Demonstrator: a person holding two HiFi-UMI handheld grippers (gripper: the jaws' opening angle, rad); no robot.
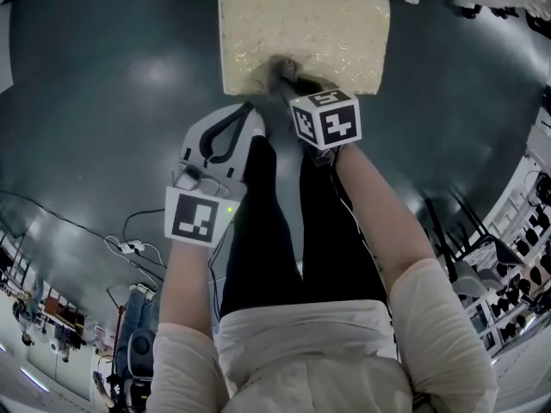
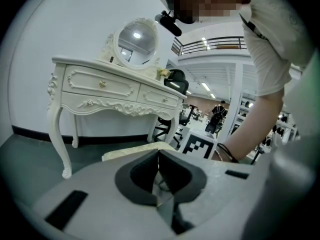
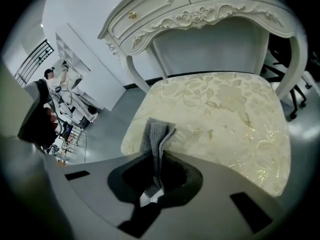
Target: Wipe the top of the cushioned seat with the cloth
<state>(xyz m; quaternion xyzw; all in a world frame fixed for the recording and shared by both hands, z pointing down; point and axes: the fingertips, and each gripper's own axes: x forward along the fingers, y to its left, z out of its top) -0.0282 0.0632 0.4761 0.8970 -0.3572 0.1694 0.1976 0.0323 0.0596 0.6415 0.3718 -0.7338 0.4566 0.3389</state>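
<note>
The cushioned seat (image 1: 301, 37) is cream with a leafy pattern and stands on the dark floor ahead of me. My right gripper (image 1: 286, 83) reaches over its near edge, shut on a grey cloth (image 1: 277, 65). In the right gripper view the cloth (image 3: 156, 136) sticks up folded from the right gripper (image 3: 155, 164), just above the near left part of the seat (image 3: 220, 114). My left gripper (image 1: 248, 114) hangs short of the seat, to the left of the right one. In its own view the left gripper (image 2: 159, 166) is shut with nothing held, and the seat's edge (image 2: 132, 152) shows beyond it.
A white carved dressing table (image 3: 200, 9) stands right behind the seat, its legs either side. It carries a round mirror (image 2: 135, 39). Cables (image 1: 129, 248) lie on the floor at the left. Racks and chair bases (image 1: 508, 256) crowd the right side.
</note>
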